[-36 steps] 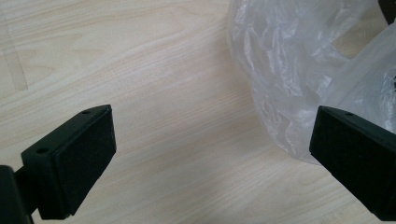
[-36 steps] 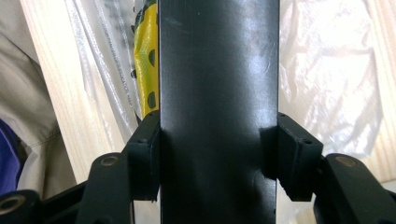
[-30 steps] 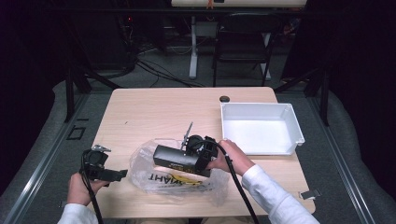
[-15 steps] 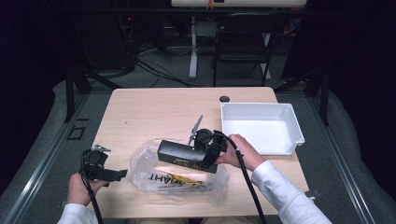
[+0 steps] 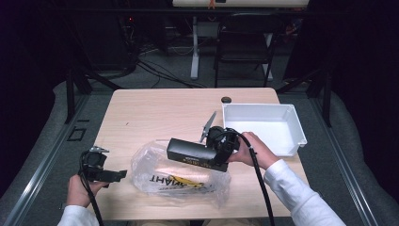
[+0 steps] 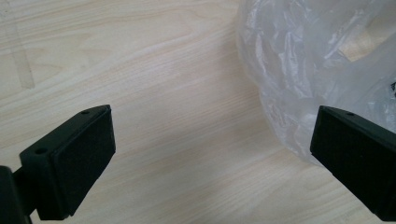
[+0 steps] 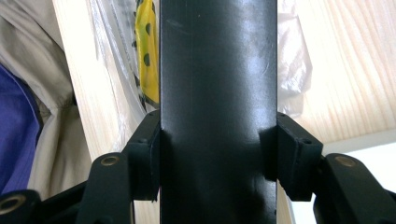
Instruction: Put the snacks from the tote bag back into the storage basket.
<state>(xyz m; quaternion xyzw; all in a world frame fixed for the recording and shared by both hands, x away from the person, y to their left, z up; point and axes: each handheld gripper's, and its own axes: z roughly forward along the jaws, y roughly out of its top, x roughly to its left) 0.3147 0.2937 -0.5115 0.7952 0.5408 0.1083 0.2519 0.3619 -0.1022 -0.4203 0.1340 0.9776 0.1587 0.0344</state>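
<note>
Black box [image 5: 197, 154] — label print too small to read — clamped in right gripper [image 5: 214, 153]; left gripper [image 5: 123, 174] wide open, empty.

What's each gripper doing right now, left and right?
Left gripper: open, nothing between its jaws, beside the clear plastic bag.
Right gripper: closed on the long black rectangular box.
</note>
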